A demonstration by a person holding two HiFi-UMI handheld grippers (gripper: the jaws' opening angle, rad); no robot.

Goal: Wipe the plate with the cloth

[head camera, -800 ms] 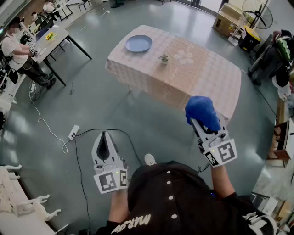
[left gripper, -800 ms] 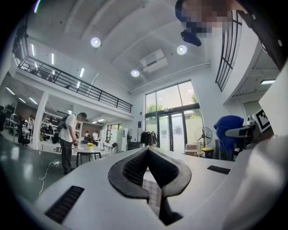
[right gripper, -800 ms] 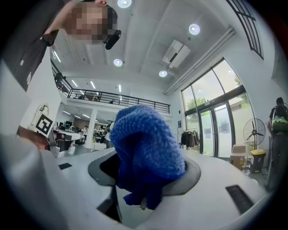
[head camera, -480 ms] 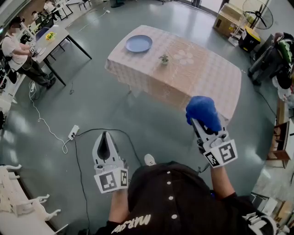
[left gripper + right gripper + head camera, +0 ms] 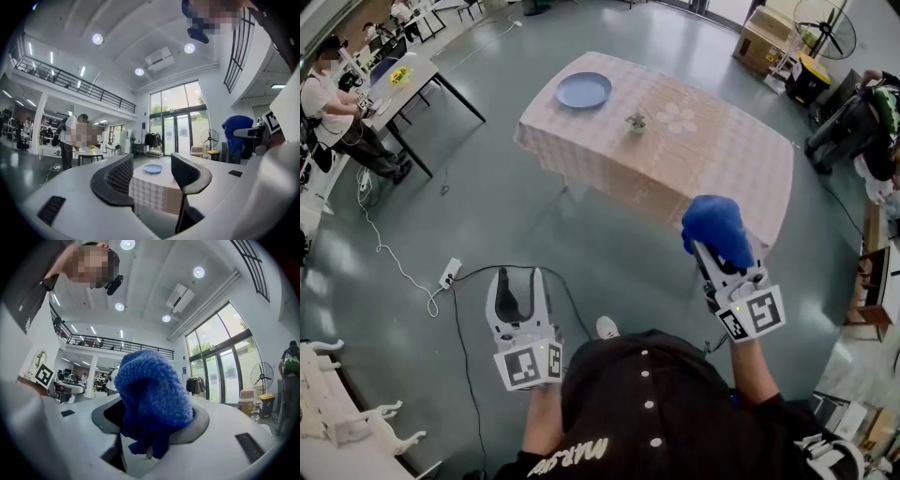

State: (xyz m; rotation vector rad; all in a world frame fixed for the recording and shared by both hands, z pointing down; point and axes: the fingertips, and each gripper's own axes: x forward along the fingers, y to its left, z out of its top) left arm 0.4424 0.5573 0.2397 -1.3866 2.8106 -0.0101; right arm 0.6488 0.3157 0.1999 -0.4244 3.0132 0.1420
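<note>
The cloth (image 5: 715,228) is thick, nubbly blue pile, the plate (image 5: 583,89) smooth, the surface (image 5: 712,159) draped in matt checked fabric, and the grey floor (image 5: 487,216) polished enough to reflect light.

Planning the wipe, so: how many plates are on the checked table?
1: a round blue plate near the far left corner of the checked-cloth table. Nothing there looks able to hide another.

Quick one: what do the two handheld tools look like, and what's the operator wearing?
The left tool and right tool are white shells with dark pads; each carries a cube with black-and-white square markers. The person wears a black buttoned top with white lettering.
</note>
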